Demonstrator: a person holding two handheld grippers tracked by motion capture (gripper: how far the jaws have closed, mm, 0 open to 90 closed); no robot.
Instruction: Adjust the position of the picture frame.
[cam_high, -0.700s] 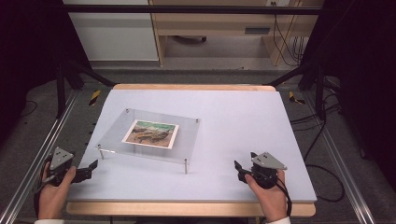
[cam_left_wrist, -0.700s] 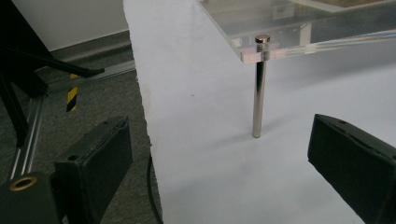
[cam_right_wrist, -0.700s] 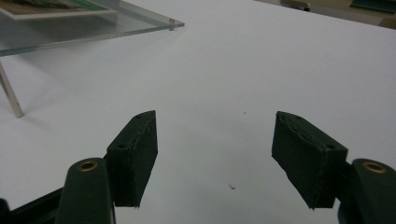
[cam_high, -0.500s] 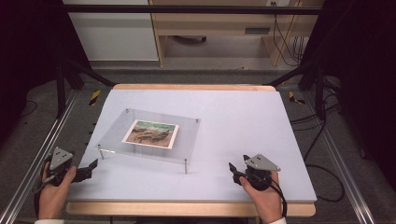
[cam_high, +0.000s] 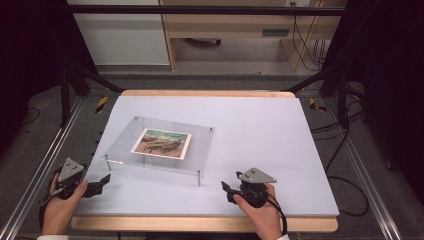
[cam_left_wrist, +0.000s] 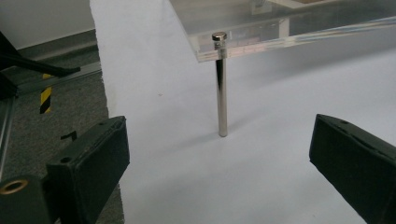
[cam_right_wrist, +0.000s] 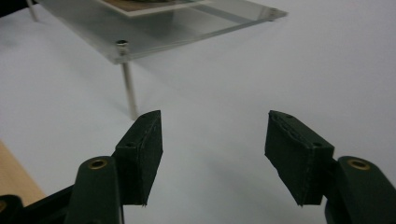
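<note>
Both grippers, left (cam_high: 100, 184) and right (cam_high: 226, 190), have jaws apart and empty; clipping a thin metal leg (cam_left_wrist: 222, 88) could tip the clear stand (cam_high: 160, 145).

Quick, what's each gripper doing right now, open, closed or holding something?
Left gripper: open, nothing between its jaws; it faces a metal leg of the clear plate.
Right gripper: open, holding nothing.

No legible text or labels
</note>
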